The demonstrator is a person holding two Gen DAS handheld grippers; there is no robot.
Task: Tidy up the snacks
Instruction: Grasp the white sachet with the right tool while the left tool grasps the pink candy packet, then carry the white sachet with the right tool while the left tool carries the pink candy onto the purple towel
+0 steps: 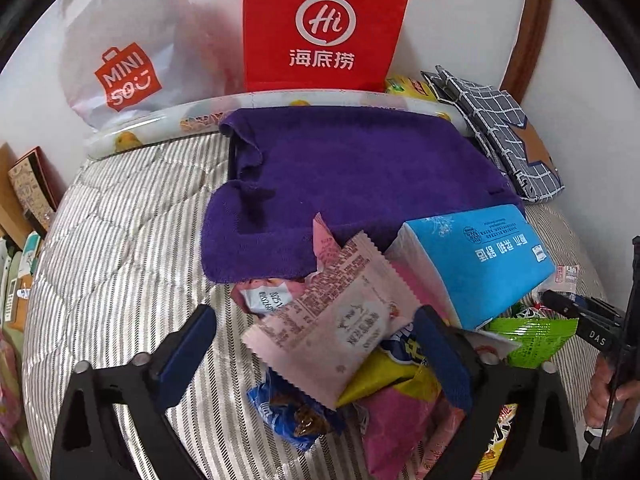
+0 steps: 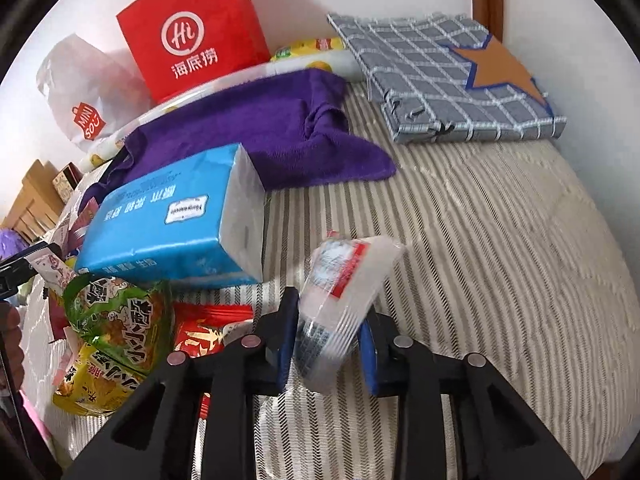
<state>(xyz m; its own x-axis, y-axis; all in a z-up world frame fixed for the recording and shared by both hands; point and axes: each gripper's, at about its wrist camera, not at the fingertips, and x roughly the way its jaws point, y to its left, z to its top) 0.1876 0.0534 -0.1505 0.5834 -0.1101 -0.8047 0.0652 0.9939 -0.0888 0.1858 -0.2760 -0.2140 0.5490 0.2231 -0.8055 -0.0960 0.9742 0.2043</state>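
A pile of snack packets lies on the striped bed cover (image 1: 120, 240). My left gripper (image 1: 316, 350) stands open over the pile, with a pale pink packet (image 1: 332, 320) between its fingers; the left pad is clear of it. Under it lie a blue packet (image 1: 280, 408), a yellow one (image 1: 384, 380) and a deep pink one (image 1: 400, 428). My right gripper (image 2: 328, 344) is shut on a clear plastic packet with a red label (image 2: 344, 276), held above the striped cover. Green (image 2: 116, 316) and red (image 2: 204, 332) packets lie to its left.
A blue tissue pack (image 2: 172, 220) leans on the pile beside a purple towel (image 1: 352, 176). A red paper bag (image 1: 324, 24) and a white plastic bag (image 1: 120, 56) stand against the wall. A grey checked cloth bag with a star (image 2: 452, 76) lies at the back right.
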